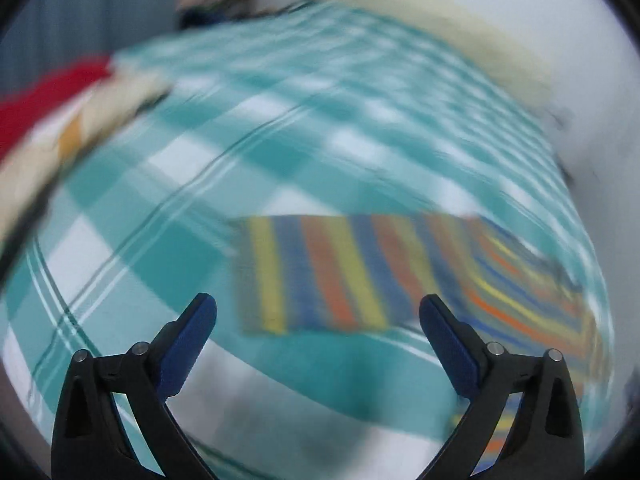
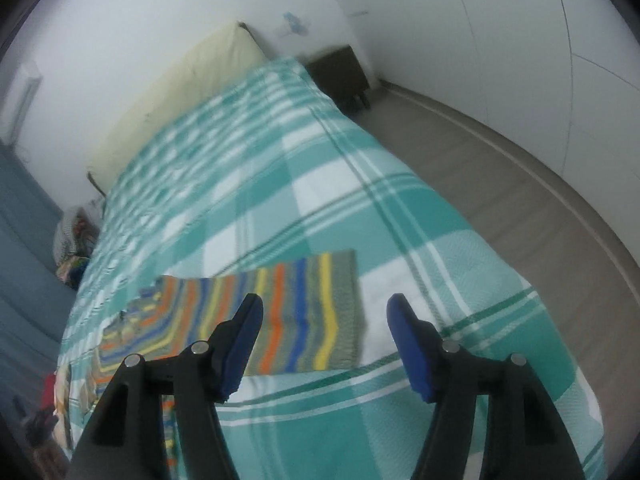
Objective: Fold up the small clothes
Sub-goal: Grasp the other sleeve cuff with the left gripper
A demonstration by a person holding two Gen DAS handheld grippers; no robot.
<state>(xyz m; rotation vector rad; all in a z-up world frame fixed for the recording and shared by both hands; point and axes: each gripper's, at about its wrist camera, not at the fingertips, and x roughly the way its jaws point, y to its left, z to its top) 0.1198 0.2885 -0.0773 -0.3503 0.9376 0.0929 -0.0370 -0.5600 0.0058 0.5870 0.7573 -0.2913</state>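
Note:
A small striped garment [image 1: 340, 272] in yellow, blue, orange and grey lies flat on a teal and white checked bedspread [image 1: 280, 140]. In the left wrist view it lies just beyond my left gripper [image 1: 318, 312], which is open, empty and above the bed. The view is motion-blurred. In the right wrist view the garment [image 2: 288, 312] lies ahead and to the left of my right gripper [image 2: 324, 312], which is open, empty and above the bed. The right gripper's left finger overlaps the garment's near edge.
A red and cream pile of clothes [image 1: 60, 108] lies at the bed's left side. A cream headboard [image 2: 180, 92] lines the far wall. A dark nightstand [image 2: 340, 76] stands at the bed's far corner. Grey floor [image 2: 500, 184] runs along the right. Clutter [image 2: 76, 240] sits far left.

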